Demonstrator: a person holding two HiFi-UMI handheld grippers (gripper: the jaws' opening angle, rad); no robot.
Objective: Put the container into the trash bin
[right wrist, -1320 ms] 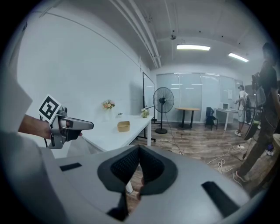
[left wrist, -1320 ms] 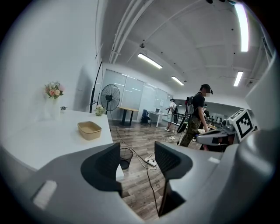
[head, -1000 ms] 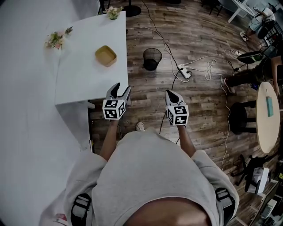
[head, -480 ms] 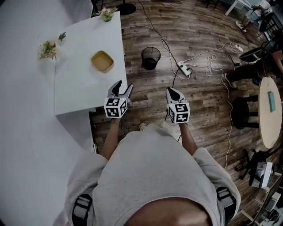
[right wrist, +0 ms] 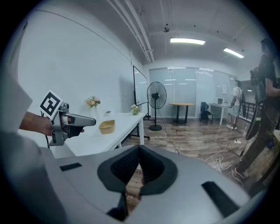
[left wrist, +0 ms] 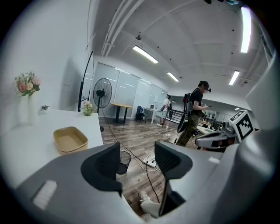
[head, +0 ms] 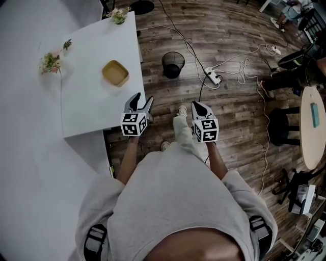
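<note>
The tan shallow container (head: 115,73) (left wrist: 70,139) (right wrist: 107,127) lies on the white table (head: 91,107), with nothing in it. A black mesh trash bin (head: 173,64) (left wrist: 124,161) stands on the wood floor just right of the table. My left gripper (head: 140,103) (left wrist: 138,164) hovers at the table's near right corner, short of the container, with its jaws open and nothing between them. My right gripper (head: 198,107) (right wrist: 139,152) hangs over the floor beside it, jaws shut and holding nothing. The left gripper (right wrist: 72,121) also shows in the right gripper view.
A white power strip (head: 214,77) and loose cables (head: 244,69) trail across the floor beyond the bin. Two small flower vases (head: 51,62) (head: 119,15) stand on the table. A round table (head: 311,127) and a stool (head: 277,133) sit right. Another person (left wrist: 192,113) stands farther off.
The person has stepped toward the table; a leg and shoe now show between the grippers. Both grippers moved along with the body, and their jaws stayed as they were.
</note>
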